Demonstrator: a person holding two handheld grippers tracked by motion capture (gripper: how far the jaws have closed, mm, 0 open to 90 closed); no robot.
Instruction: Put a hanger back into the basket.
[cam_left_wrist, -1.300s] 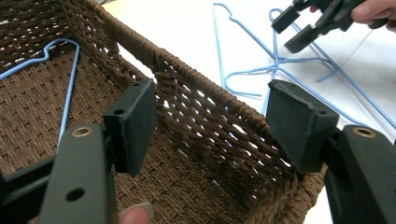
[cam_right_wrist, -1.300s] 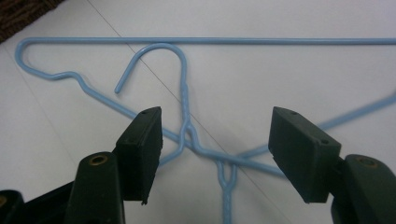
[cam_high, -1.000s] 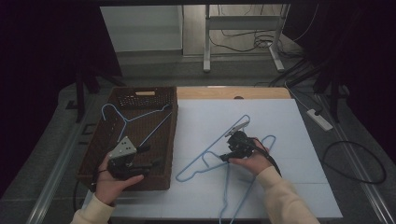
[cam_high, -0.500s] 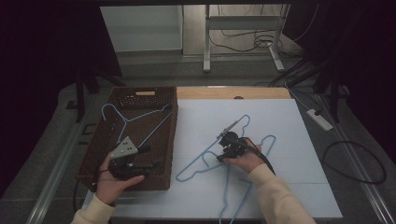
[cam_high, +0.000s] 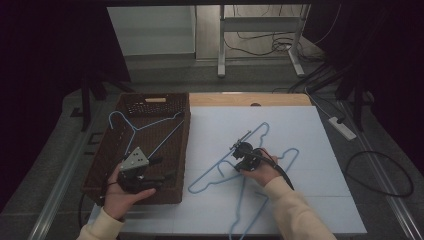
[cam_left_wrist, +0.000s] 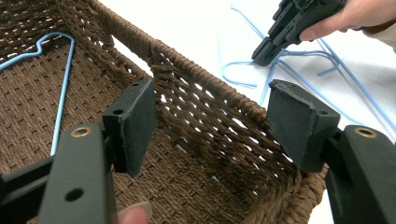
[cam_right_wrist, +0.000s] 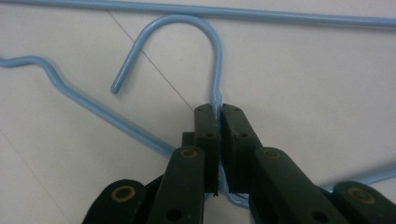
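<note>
Clamping with the right gripper (cam_right_wrist: 219, 112) on a blue hanger (cam_right_wrist: 218, 70), right at the neck under the hook, jaws having just been closing with the wire between them and now pressing it from both sides. Pinning that hanger flat on the white mat (cam_high: 320, 210), to the right of the basket (cam_high: 185, 145) and clear of its wall. Holding the left gripper (cam_left_wrist: 210, 112) wide apart and empty, hovering above the basket's near right corner, inside the rim.

Judging the work as filling the basket with hangers: counting one hanger (cam_high: 145, 127) already lying inside, toward the basket's far end, hook to the left. Leaving at least two on the mat to the right of the basket, the gripped one and another hanger (cam_high: 289, 152) crossing it farther from the basket. Sitting, then, at the start of the second transfer: gripping done, lifting and carrying not yet begun.

Watching the tangle first: wires overlapping just right of the basket, so lifting straight up probably dragging the neighbour along. Needing to clear the basket's right wall, standing proud of the mat, before moving leftward. Finding plenty of bare floor inside the basket at its near half, though the waiting left gripper is occupying that corner. Having open mat beyond and to the right of the basket for shaking the hanger free, with the mat's near edge close behind the lower hanger.
</note>
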